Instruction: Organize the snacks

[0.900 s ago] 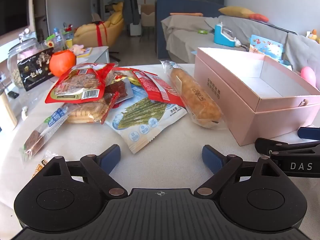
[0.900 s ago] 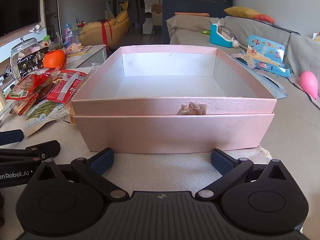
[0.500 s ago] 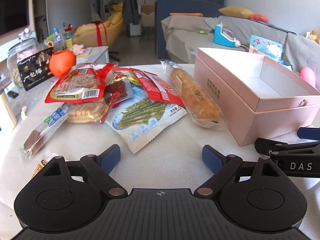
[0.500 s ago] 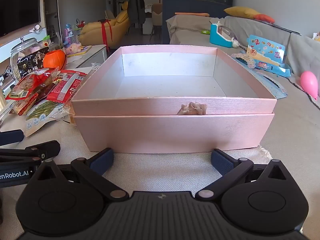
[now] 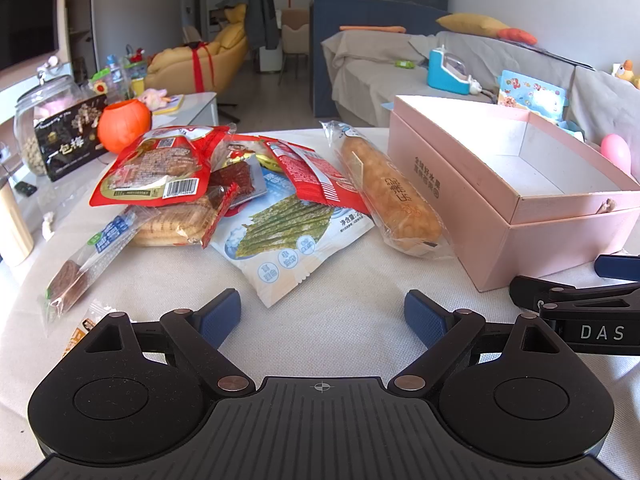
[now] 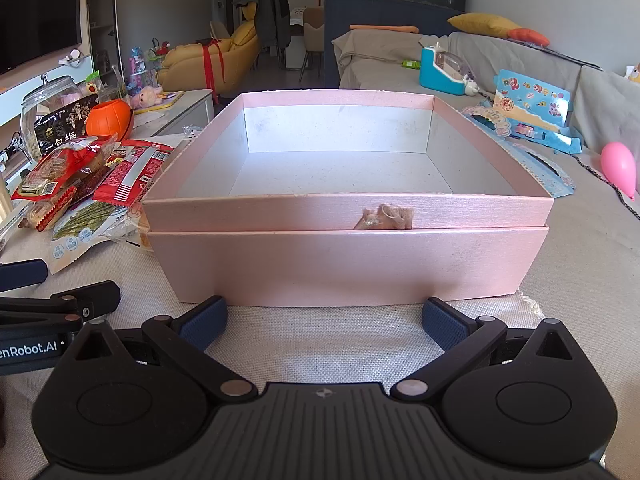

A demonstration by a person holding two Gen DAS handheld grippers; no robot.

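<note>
Both grippers – left gripper (image 5: 322,314), right gripper (image 6: 322,320) – gape wide, w/ nothing held. Seaweed packet (image 5: 286,236) near table's front edge: light, crinkly, prob. slippery (pinch its sealed edge).

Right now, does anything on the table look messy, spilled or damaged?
Nothing is spilled or visibly damaged. The snack packets lie in a loose overlapping heap left of the pink box, not sorted. The box holds nothing yet. A long packaged bread roll lies beside the box wall. Both the left gripper and right gripper are open.
</note>
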